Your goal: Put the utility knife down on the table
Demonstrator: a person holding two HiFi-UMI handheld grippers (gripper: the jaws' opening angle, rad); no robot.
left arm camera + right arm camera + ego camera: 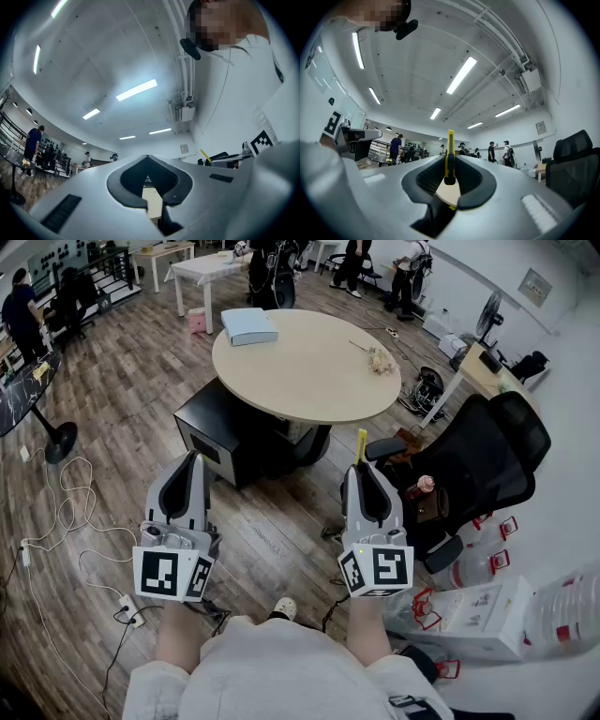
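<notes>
No legible text, number or brand in any view.
- Left gripper (192, 460), right gripper (362, 467): marker cube (172, 574) on each carries black-and-white square pattern only, no letters or digits.
- Wall sign (535, 284): framed, print too small to read.
- White box (469, 617) on floor: dark print, illegible.
- Wall plaque (540, 127): blurred, unreadable.

grippers 2 (194, 459) (362, 467) | utility knife 1 (361, 444) | round table 1 (309, 371) | chair 1 (487, 456)
</notes>
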